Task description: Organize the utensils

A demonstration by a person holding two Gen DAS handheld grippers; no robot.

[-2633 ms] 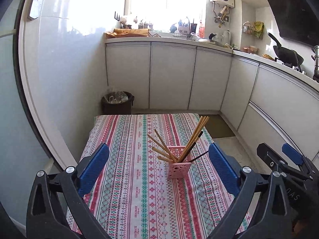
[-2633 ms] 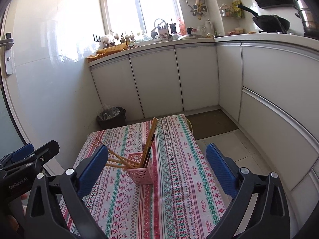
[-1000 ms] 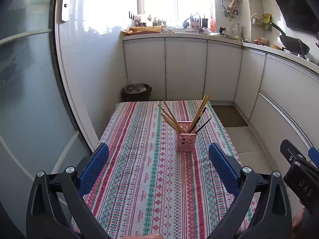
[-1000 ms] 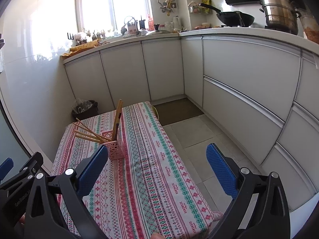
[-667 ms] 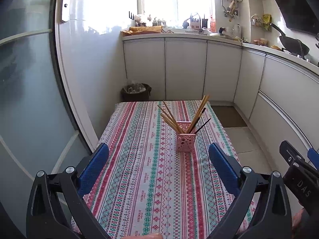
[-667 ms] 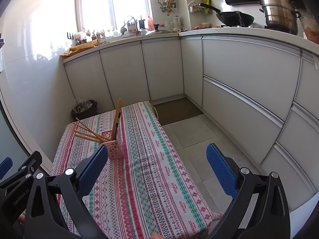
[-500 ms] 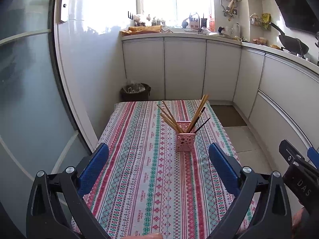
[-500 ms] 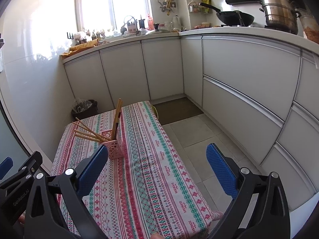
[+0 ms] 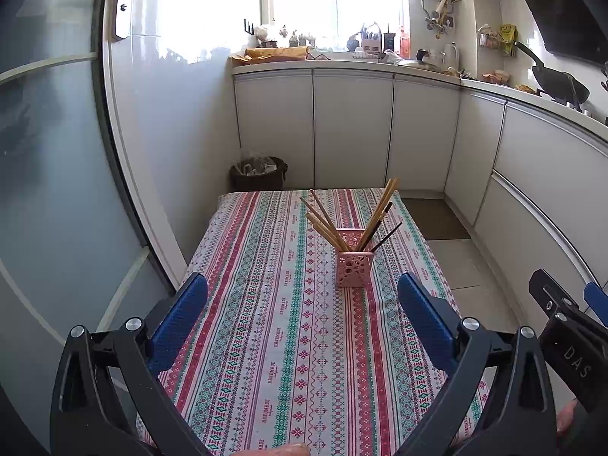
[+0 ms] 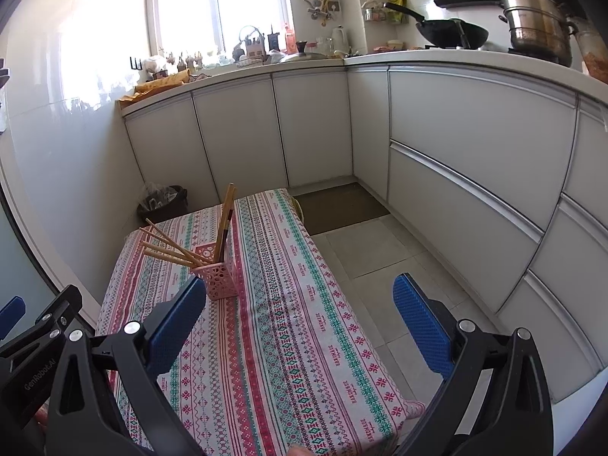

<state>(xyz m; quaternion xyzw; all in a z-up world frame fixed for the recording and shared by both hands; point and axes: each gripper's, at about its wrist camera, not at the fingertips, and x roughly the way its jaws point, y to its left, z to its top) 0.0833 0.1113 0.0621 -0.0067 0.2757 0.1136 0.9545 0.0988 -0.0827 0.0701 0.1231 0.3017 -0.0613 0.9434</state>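
Chopsticks (image 9: 327, 223) wooden, slender, fanned in pink perforated square holder (image 9: 355, 268).

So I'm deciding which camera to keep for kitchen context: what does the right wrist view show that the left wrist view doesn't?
Only the right wrist view shows the stacked steel pot on the counter and the whole wok.

Only the left wrist view shows the door handle on the frosted glass door.

Both show the pink holder of chopsticks on the striped tablecloth, the bin, and the left gripper and right gripper, open and empty.
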